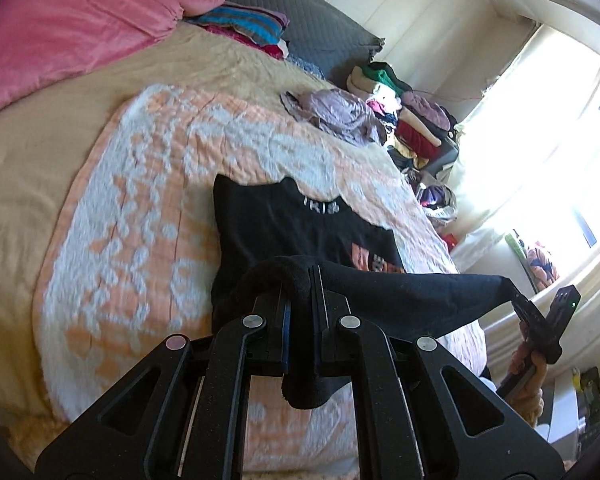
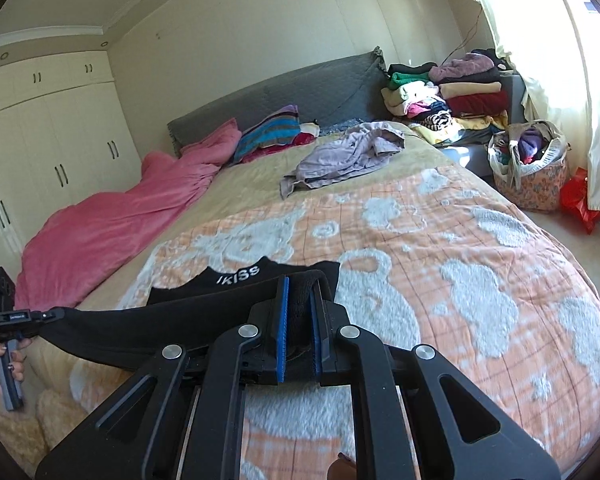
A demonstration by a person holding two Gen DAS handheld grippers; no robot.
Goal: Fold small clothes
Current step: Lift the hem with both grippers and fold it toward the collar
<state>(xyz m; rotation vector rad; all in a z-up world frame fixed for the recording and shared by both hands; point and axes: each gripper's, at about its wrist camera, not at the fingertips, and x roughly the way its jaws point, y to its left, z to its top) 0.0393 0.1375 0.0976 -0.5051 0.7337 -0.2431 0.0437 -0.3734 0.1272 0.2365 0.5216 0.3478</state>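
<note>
A black garment (image 1: pixel 284 220) with white "IKISS" lettering lies partly on the orange and white blanket (image 1: pixel 140 220). Its near edge is lifted and stretched taut between both grippers. In the left wrist view my left gripper (image 1: pixel 300 276) is shut on one bunched corner of the black cloth. The right gripper (image 1: pixel 514 294) pinches the other corner at the far right, with a hand below it. In the right wrist view my right gripper (image 2: pixel 300 284) clamps black fabric (image 2: pixel 204 300) between its blue pads (image 2: pixel 282 320). My left gripper (image 2: pixel 58 314) holds the far end at the left.
A crumpled lilac garment (image 2: pixel 348 152) lies further up the bed. A pink duvet (image 2: pixel 120 220) runs along the left side, with striped folded clothes (image 2: pixel 272 132) by the grey headboard. Stacked clothes (image 2: pixel 448 96) and a full basket (image 2: pixel 528 164) stand at the right, near the window.
</note>
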